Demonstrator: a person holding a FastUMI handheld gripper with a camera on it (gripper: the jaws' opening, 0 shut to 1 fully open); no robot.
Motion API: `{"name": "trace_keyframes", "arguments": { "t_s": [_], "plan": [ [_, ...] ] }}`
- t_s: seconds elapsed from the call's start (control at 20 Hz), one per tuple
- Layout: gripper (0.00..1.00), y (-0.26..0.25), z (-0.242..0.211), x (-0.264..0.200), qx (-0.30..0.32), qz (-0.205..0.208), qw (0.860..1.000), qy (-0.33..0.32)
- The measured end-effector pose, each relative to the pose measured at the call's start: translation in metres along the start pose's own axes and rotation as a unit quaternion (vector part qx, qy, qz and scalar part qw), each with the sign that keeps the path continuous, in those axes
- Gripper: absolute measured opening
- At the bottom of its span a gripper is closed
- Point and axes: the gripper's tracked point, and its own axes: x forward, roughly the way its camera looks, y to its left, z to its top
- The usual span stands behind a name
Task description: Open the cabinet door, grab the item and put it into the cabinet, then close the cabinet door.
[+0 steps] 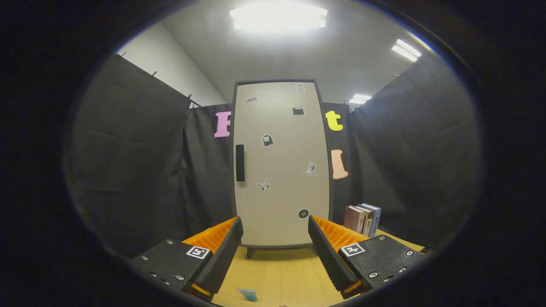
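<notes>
In the gripper view we are looking straight at the cabinet [281,164], which is standing upright on short legs at the far end of the wooden tabletop [279,273]. Its pale door [283,128] is sitting closed, flush inside a dark frame. The long axis of the door is running vertically, and the dark handle [240,163] is lying along its left edge, also vertical, at about mid height. Small stickers [267,140] are dotting the door face.

Our gripper [276,228] is hovering in front of the cabinet with its fingers [226,251] spread wide apart, holding nothing; the lower part of the door is showing in the gap between them. A bare strip of tabletop is lying between the fingers and the cabinet base, so the approach to the door is looking open.

Just behind the fingers, low on the table, a small light-blue item [248,293] is poking into view; we are seeing too little of it to name it or to tell which way it is pointing.

To the right of the cabinet, a short row of books [363,218] is standing upright, just beside the cabinet's lower corner. Black cloth walls [128,162] are closing in both sides.
</notes>
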Motion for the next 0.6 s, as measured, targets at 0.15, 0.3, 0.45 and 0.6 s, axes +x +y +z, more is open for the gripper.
{"name": "trace_keyframes", "arguments": {
  "t_s": [0.15,0.3,0.45,0.6],
  "plan": [
    [0.95,0.0007,-0.0004,0.0003,0.006,0.003,1.0,0.002],
    [0.95,0.0008,-0.0013,0.0008,0.005,0.005,1.0,0.006],
    [0.95,0.001,0.0,0.001,0.002,0.006,1.0,0.004],
    [0.95,0.0015,0.0005,0.0037,0.004,0.007,1.0,0.004]
  ]
}}
